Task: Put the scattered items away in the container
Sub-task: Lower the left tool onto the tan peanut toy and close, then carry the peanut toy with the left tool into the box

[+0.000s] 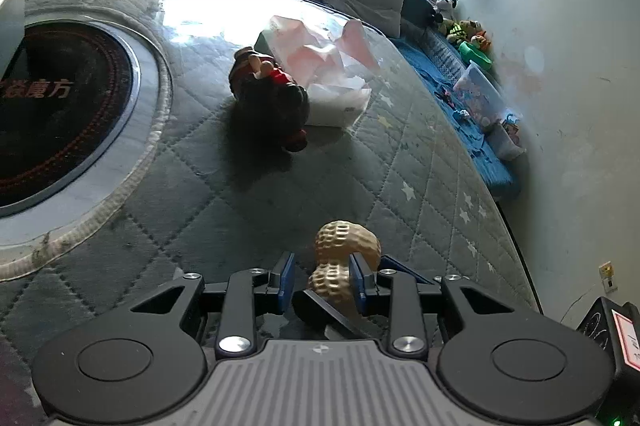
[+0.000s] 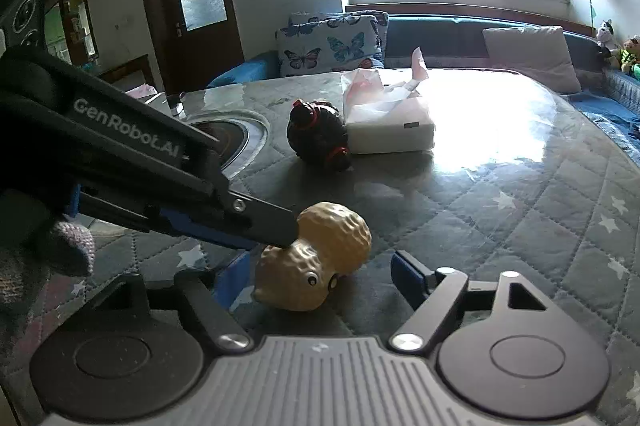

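A tan peanut-shaped toy [image 1: 344, 242] with a small face sits by its waist between the blue pads of my left gripper [image 1: 322, 278], which is shut on it. In the right wrist view the left gripper's black finger [image 2: 276, 226] presses on the waist of the peanut toy [image 2: 336, 234], low over the quilted table cover. My right gripper [image 2: 320, 278] is open and straddles the same toy. Its pads stand apart from it on both sides. No container shows clearly in either view.
Farther back on the table lie a dark round toy with red parts [image 1: 272, 93] [image 2: 316, 133] and a white tissue pack [image 1: 340, 105] [image 2: 392, 133]. A round black hob [image 1: 60, 113] is set into the table on the left. A gloved hand [image 2: 60, 246] holds the left gripper.
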The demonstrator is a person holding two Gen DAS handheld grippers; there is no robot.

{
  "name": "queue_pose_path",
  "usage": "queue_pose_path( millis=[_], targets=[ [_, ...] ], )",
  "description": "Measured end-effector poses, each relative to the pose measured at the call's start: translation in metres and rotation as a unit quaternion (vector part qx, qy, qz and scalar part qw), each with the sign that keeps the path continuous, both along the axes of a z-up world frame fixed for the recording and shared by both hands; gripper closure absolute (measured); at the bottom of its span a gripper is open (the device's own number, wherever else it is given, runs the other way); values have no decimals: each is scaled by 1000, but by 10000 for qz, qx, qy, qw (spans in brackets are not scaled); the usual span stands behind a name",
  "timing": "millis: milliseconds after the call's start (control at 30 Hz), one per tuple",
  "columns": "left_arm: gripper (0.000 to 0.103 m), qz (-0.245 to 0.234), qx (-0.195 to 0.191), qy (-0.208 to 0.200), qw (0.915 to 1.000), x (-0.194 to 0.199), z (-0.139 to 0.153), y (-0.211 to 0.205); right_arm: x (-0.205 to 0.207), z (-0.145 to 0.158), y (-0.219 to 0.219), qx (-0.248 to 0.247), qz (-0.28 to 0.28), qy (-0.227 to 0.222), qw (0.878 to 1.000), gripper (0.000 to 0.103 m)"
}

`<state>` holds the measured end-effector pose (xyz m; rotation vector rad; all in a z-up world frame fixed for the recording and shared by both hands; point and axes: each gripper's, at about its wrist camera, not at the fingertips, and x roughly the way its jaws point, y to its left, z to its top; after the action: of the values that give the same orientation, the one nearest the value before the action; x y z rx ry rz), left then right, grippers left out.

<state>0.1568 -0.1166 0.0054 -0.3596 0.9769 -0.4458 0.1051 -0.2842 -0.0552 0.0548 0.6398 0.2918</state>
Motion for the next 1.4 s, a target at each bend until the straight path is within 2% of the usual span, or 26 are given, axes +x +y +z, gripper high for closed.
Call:
queue_pose_path(
  millis=[100, 633, 1100, 1400],
  targets=[
    [71, -20, 2, 13, 10000, 2, 0, -4, 0, 0, 0, 16, 26, 11, 10000, 25],
    [69, 57, -58, 110, 9999, 8, -3, -12, 1, -1, -1, 65, 106, 18, 9999, 42],
    [72, 290, -276, 107, 9991, 0, -4, -2, -3, 1, 7, -107, 213, -24, 9997, 43],
    [73, 735, -406, -175, 9963, -20, 13, 35, -8, 14, 32, -121, 561, -230, 9981, 43]
  ],
)
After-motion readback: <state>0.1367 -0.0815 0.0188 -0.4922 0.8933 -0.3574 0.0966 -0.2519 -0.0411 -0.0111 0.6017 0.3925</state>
